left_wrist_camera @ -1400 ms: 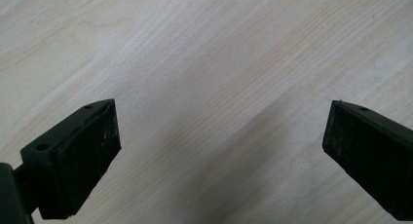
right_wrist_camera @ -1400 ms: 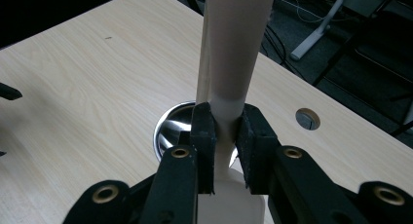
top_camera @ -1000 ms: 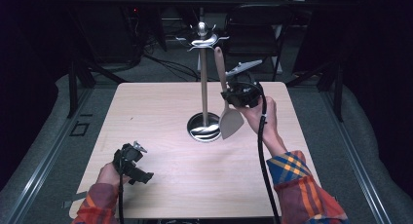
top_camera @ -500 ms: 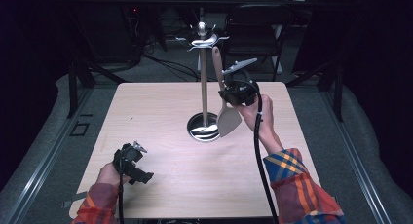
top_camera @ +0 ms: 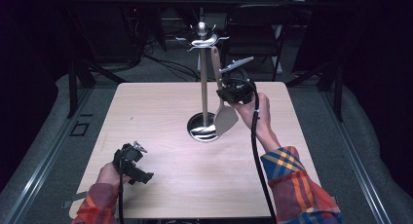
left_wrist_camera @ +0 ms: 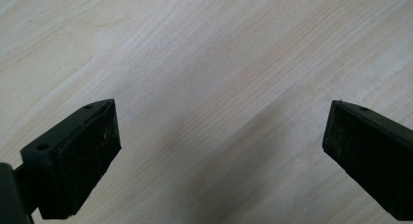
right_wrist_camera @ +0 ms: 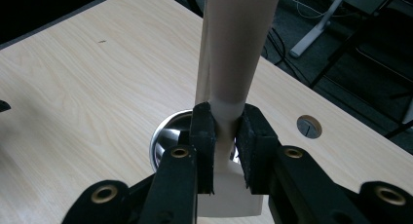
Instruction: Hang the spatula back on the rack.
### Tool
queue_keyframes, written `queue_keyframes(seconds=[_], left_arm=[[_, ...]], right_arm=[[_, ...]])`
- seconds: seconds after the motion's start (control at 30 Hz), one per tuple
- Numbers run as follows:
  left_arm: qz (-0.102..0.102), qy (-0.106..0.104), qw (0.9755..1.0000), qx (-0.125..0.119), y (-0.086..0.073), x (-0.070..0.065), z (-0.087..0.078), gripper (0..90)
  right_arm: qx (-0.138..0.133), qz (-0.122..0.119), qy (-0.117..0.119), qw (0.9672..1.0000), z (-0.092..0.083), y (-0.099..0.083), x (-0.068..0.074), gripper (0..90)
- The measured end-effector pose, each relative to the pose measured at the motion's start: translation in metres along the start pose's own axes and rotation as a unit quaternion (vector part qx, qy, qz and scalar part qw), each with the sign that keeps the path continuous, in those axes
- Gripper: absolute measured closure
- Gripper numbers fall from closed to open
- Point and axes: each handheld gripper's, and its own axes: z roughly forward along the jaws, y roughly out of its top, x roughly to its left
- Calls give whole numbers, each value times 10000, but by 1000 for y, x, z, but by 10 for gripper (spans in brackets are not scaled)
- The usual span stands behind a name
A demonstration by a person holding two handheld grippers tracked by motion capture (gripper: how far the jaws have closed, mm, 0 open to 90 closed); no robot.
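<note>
A pale wooden spatula (top_camera: 226, 119) hangs upright beside the metal utensil stand (top_camera: 204, 87), blade down near the round base (top_camera: 197, 131). Its handle top reaches the hook arms at the stand's head; whether it is hooked on I cannot tell. My right gripper (top_camera: 229, 95) is shut on the spatula's neck, and in the right gripper view the pads (right_wrist_camera: 203, 136) squeeze the spatula (right_wrist_camera: 238, 39) just above the blade, with the base (right_wrist_camera: 168, 136) behind. My left gripper (top_camera: 142, 160) rests low at the table's near left, open, with bare wood between its jaws (left_wrist_camera: 219, 136).
The light wooden table (top_camera: 156, 112) carries the stand at its middle back. A round cable hole (right_wrist_camera: 309, 126) is in the tabletop by the far edge. A dark chair (top_camera: 253, 29) and cables are behind the table.
My right gripper has shifted the spatula slightly left, closer to the stand's pole. The left gripper has stayed where it was.
</note>
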Motion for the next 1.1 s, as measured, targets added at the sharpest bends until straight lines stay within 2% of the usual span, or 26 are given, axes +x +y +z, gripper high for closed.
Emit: queue_keyframes(seconds=[0.23, 0.57, 0.7, 1.0, 1.03, 1.07, 1.1], left_arm=[[11, 3, 10000, 18, 0, 0, 0, 2], [15, -3, 10000, 29, 0, -1, 0, 2], [11, -5, 10000, 25, 0, -1, 0, 2], [13, 7, 10000, 36, 0, -1, 0, 2], [11, 5, 10000, 36, 0, -1, 0, 2], [11, 2, 10000, 38, 0, -1, 0, 2], [13, 3, 10000, 38, 0, -1, 0, 3]], right_arm=[[-4, -10, 149, 9999, -1, -2, 0, 762], [135, -68, 204, 9997, -5, -13, -3, 693], [248, -114, 251, 9993, -8, -23, -4, 636], [606, -20, 500, 9969, -8, -51, -8, 417], [561, -5, 486, 9972, -5, -61, -7, 362], [561, -5, 486, 9972, -5, -61, -7, 362], [531, 4, 451, 9976, -3, -66, -6, 326]])
